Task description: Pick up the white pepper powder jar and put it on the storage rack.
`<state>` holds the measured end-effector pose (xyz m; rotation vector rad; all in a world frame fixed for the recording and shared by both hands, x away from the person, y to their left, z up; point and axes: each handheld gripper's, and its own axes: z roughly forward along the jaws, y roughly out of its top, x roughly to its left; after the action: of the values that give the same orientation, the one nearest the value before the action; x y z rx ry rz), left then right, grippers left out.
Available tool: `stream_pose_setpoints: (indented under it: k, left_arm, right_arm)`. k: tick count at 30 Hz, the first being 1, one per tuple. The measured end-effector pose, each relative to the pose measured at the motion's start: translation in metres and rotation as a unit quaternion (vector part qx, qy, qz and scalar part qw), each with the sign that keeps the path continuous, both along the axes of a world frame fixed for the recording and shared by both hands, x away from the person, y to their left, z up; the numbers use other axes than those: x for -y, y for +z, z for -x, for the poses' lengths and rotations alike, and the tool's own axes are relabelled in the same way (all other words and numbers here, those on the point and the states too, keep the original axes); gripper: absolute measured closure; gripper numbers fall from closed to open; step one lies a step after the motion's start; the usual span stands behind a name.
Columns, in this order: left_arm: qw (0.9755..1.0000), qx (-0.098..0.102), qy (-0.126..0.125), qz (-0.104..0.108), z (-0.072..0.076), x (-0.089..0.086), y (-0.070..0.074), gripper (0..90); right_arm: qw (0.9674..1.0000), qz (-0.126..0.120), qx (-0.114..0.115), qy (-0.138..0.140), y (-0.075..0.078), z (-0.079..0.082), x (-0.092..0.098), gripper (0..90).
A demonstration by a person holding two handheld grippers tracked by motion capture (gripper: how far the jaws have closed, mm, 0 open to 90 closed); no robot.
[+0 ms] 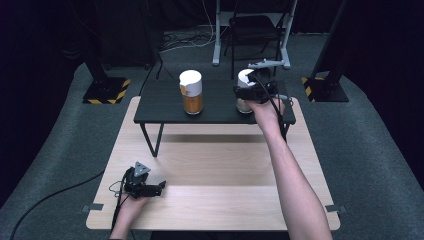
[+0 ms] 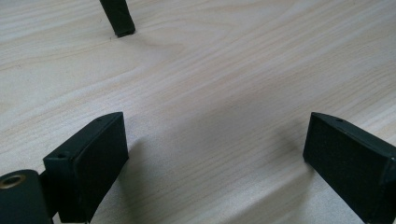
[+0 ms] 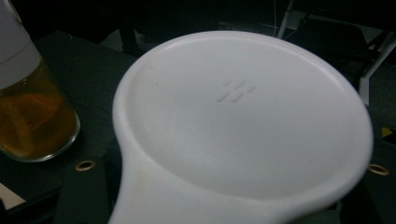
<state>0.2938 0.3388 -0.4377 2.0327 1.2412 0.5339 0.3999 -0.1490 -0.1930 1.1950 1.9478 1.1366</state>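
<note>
Two white-lidded glass jars stand on a low black shelf [image 1: 165, 102]. The left jar [image 1: 191, 92] holds amber contents and also appears in the right gripper view as the amber jar [image 3: 32, 121]. My right gripper [image 1: 246, 93] is at the right jar [image 1: 244, 77], one jaw on each side of it below the lid, shut on it. That jar's white lid [image 3: 243, 116] hides the jaw tips. My left gripper [image 1: 160, 187] rests low over the wooden table [image 1: 225, 175] at the front left. It stands open [image 2: 215, 140] with nothing between its jaws.
The shelf stands on thin black legs [image 2: 119, 18] across the back of the table. Behind the table are a dark chair [image 1: 252, 30], a white stand [image 1: 217, 35] and black stand bases with yellow-striped edges [image 1: 105, 92]. Cables trail on the grey floor.
</note>
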Motion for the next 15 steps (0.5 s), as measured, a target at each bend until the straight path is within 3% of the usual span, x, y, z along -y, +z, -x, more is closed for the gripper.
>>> stream_pose_setpoints:
  k: [12,15]
  left_arm:
    - [1.0000,0.000,0.000,0.000,0.0000,0.0000,0.0000,6.0]
    - [1.0000,0.000,0.000,0.000,0.0000,0.0000,0.0000,6.0]
  right_arm:
    - [1.0000,-0.007,-0.005,0.000,-0.0011,-0.0043,0.0009,29.2]
    - [0.9998,-0.017,-0.004,0.002,0.0005,-0.0037,0.0057,25.6]
